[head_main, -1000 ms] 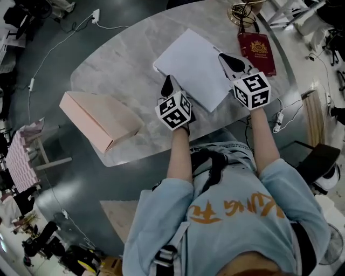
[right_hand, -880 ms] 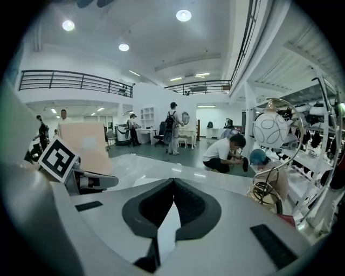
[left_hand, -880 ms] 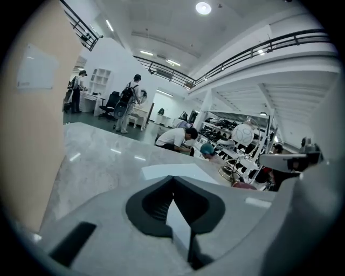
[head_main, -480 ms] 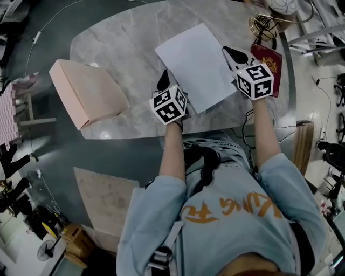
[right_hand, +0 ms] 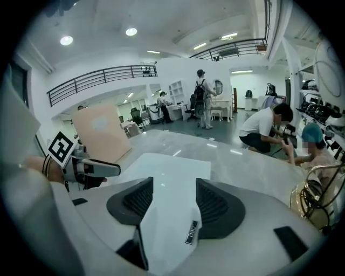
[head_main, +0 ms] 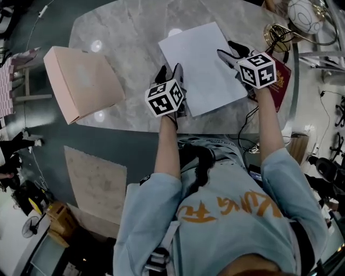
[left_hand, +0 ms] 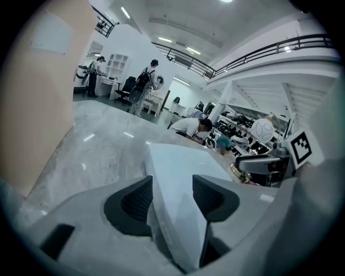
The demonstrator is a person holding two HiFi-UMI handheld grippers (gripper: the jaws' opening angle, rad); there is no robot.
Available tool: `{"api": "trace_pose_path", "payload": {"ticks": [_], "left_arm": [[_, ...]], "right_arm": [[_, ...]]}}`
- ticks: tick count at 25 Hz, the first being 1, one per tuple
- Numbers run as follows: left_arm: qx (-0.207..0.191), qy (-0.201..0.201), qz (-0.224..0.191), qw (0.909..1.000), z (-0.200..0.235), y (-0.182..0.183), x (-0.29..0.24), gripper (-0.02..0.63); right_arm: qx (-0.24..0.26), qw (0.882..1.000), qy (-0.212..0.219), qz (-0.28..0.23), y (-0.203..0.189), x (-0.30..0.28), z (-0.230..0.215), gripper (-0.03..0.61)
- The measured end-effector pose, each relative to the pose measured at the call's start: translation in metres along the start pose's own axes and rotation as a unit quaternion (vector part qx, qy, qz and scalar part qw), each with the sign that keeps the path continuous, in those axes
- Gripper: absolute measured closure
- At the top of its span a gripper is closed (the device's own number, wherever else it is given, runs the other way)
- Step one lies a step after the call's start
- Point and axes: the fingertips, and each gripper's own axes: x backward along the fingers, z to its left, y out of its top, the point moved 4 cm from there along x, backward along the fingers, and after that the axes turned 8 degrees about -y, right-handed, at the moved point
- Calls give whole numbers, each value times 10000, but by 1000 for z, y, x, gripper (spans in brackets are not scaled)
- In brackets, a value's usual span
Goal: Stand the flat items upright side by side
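Observation:
A flat white item (head_main: 199,64) lies on the marble table (head_main: 129,32). A flat pink box (head_main: 81,81) lies at the table's left edge, and a dark red booklet (head_main: 280,86) lies at the right. My left gripper (head_main: 169,71) sits at the white item's near left edge. Its jaws have just been opening, and the item's corner (left_hand: 178,167) shows in the gap without being pressed. My right gripper (head_main: 229,49) is at the item's right edge. Its jaws have also just been opening, with the white surface (right_hand: 167,172) showing between them.
A gold wire stand (head_main: 277,35) and a white ball (head_main: 303,13) stand at the table's far right. Cables (head_main: 245,124) hang off the near right edge. The pink box (right_hand: 99,132) overhangs the table edge. People are in the room beyond the table.
Both grippers have come down onto the white item's edges, and their jaws went from shut to open. The right gripper moved further, ending beside the red booklet.

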Motion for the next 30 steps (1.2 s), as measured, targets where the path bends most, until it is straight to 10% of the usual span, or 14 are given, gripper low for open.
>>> {"api": "trace_pose_path", "payload": {"ticks": [8,20,30], "left_arm": [[389,-226,450,9980,3,-11,-23,278],[822,-569,867,9912,9,-18,-39,255],[466,-427,832,9945,5,-15,-42,258]], "right_arm": [[-177,9934,670,917,-19,-44,-14,165],[-796,9753,1384,1524,-42,-77,-18,137],[-797,9827,1186,1176,-41,-73,-19,138]]}}
